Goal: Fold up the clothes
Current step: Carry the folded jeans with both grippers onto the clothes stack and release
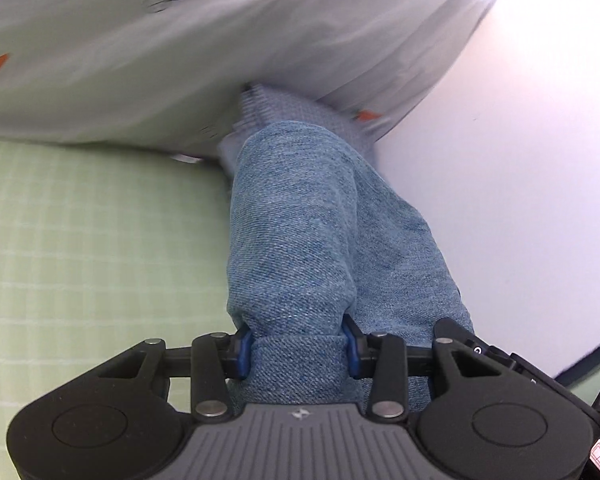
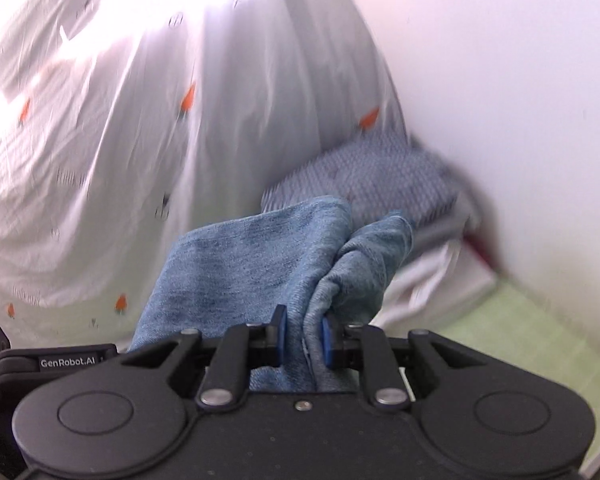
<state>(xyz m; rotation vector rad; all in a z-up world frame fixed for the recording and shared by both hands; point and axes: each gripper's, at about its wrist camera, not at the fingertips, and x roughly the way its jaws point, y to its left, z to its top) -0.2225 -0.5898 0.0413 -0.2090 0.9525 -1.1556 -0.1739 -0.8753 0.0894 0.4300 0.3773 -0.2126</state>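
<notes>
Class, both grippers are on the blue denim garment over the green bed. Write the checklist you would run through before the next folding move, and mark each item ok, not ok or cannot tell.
1. Left gripper shut on the denim garment: ok, fabric bunched between the blue pads.
2. Right gripper shut on the denim: ok.
3. Fabric flat and even between the two grips: not ok, it is folded and wrinkled.
4. Landing spot on the green checked sheet: cannot tell, only partly visible.
5. Denim clear of the white carrot-print cloth and the grey-blue textile: cannot tell.
</notes>
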